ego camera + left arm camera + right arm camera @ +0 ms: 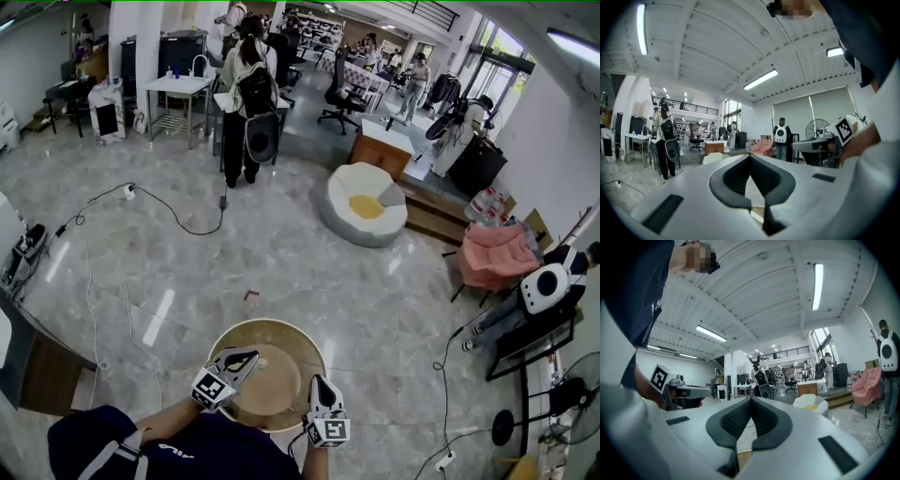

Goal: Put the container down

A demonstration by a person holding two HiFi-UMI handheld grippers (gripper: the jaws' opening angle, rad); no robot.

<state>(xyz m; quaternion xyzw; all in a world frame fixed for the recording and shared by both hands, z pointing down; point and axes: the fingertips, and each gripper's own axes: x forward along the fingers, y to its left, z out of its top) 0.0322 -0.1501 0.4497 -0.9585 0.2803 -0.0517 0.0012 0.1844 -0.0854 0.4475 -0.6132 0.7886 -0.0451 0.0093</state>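
A round tan container with a pale rim hangs over the grey floor, close in front of me in the head view. My left gripper grips its left rim and my right gripper grips its right rim. In the left gripper view the jaws of the left gripper meet at the tips, and a strip of the container's rim shows in the gap below. The right gripper view is alike: the right gripper is shut, with the tan rim between its pads.
A small red scrap lies on the polished floor beyond the container. Cables run across the floor on the left. A white round seat, a pink chair and a fan stand to the right. People stand far back.
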